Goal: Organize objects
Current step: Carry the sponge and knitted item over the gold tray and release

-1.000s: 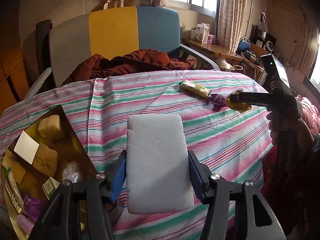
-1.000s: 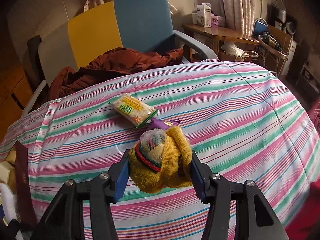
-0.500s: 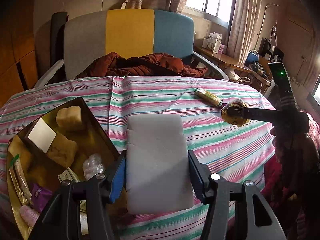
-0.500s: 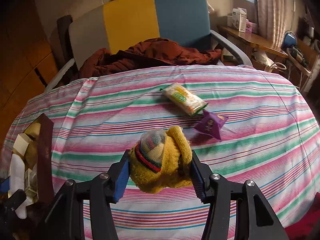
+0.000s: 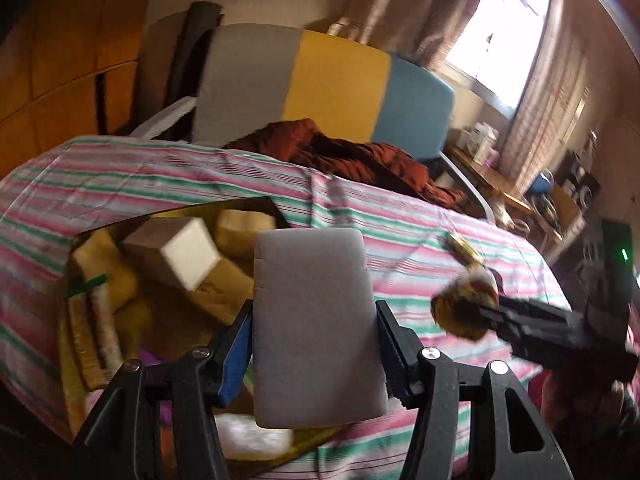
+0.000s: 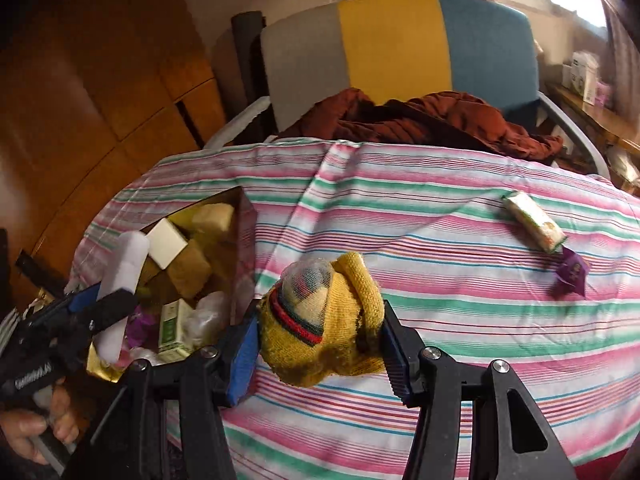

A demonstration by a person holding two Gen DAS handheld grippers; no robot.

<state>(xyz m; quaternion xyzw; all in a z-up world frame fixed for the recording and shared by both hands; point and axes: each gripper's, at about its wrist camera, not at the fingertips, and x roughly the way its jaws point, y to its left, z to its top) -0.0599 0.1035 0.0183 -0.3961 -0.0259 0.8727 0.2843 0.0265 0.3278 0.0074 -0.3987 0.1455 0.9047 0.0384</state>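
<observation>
wood-panel wall | tricolour chair | bright window

The left gripper is pointing forward and down, its jaws clamping a flat white foam pad by its two long edges. The right gripper is tilting down likewise, its jaws squeezing a yellow knitted bundle. A hand is gripping the left gripper's handle, fingers curling around it, down to the right gripper's left.
</observation>
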